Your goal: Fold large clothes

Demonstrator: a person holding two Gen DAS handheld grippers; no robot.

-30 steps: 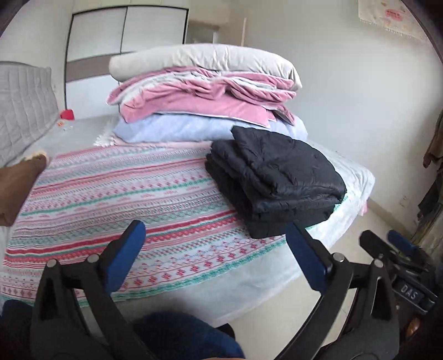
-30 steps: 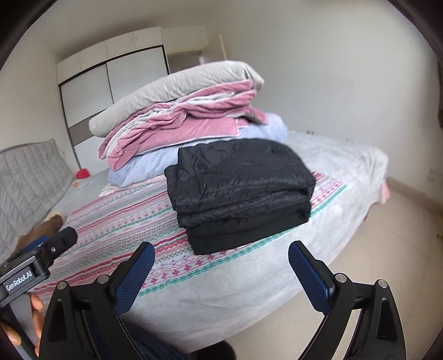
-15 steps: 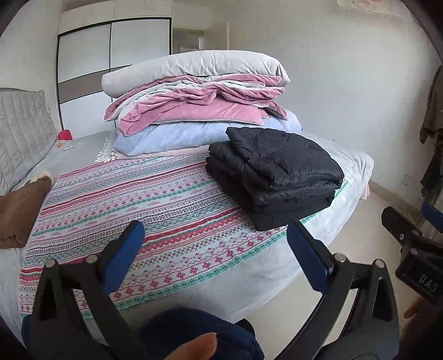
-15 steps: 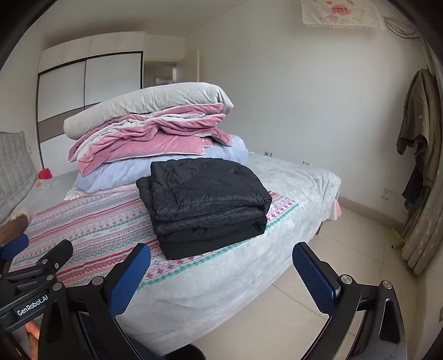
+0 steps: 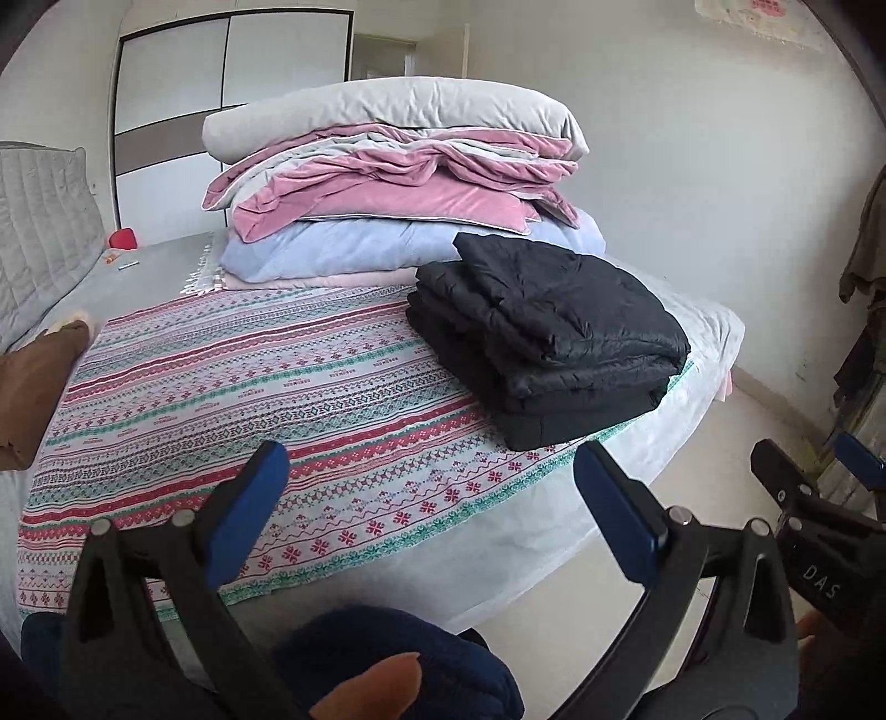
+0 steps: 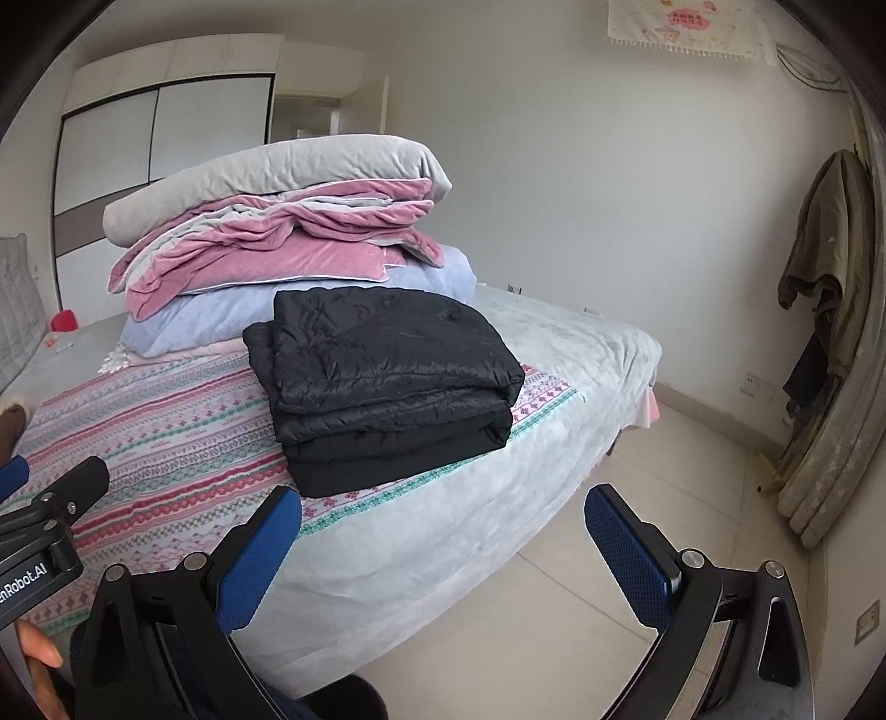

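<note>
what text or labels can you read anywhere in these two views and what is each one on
"DAS": white letters on the black body of the right gripper, seen in the left wrist view.
"nRobot.AI": white letters, cut off at the frame edge, on the left gripper, seen in the right wrist view.
Wall hanging: red characters, too small to read.
Patterned bedspread: tiny marks, unreadable.

blk puffy garment [image 5: 545,338] | folded, stacked | on bed corner [image 5: 709,332]

White walls [image 6: 581,166] and a pale tiled floor [image 6: 554,609] surround the bed [image 6: 554,387]. A sliding-door wardrobe [image 5: 221,83] stands far left, garments [image 6: 819,266] hang at right, and a small banner [image 6: 686,27] hangs high.
</note>
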